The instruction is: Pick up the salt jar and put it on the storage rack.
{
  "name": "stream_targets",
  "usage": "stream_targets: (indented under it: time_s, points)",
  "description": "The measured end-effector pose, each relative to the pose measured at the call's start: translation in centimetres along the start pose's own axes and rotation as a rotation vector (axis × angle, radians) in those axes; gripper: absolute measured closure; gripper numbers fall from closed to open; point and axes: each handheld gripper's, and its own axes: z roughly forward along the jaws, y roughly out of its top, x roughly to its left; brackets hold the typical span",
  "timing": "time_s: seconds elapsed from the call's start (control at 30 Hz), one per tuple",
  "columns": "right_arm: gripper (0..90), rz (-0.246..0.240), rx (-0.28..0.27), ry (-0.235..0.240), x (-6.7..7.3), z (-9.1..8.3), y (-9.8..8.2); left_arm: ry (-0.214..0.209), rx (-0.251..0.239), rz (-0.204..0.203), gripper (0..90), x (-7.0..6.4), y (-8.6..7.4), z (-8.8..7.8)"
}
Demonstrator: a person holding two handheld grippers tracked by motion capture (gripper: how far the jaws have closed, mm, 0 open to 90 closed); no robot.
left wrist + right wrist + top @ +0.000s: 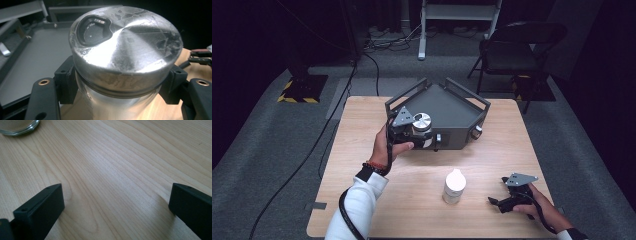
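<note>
Here, a wooden table holds a dark grey metal tray at its far middle. Nearer than the tray stands a white-capped bottle, alone on bare wood. Just beside the tray's near-left wall, the left gripper clamps its jaws on a jar with a silver lid. Right of the bottle, the right gripper rests low with jaws spread wide, gripping nothing.

The grey tray blocks the far middle of the counter, its railed walls rising on the sides. A white-capped bottle stands alone near the front. Bare wood lies open left, right and between them.
</note>
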Motion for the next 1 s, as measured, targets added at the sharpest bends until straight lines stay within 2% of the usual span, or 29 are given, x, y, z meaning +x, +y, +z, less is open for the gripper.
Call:
stream_targets:
  time_s: [0.13,0.27,0.73,1.0]
  points:
    - [0.0,0.0,0.0,0.0,0.0,0.0,0.0,0.011,-0.008,0.001,30.1,0.3,0.7,0.1]
    - [0.0,0.0,0.0,0.0,0.0,0.0,0.0,0.01,-0.008,-0.017,30.0,1.0,1.5,0.3]
    - [0.0,0.0,0.0,0.0,0.0,0.0,0.0,0.081,0.001,-0.016,30.1,1.9,4.2,1.7]
    - [0.0,-0.002,0.0,0.001,0.0,0.0,0.0,0.103,0.0,-0.037,30.0,2.8,4.4,3.4]
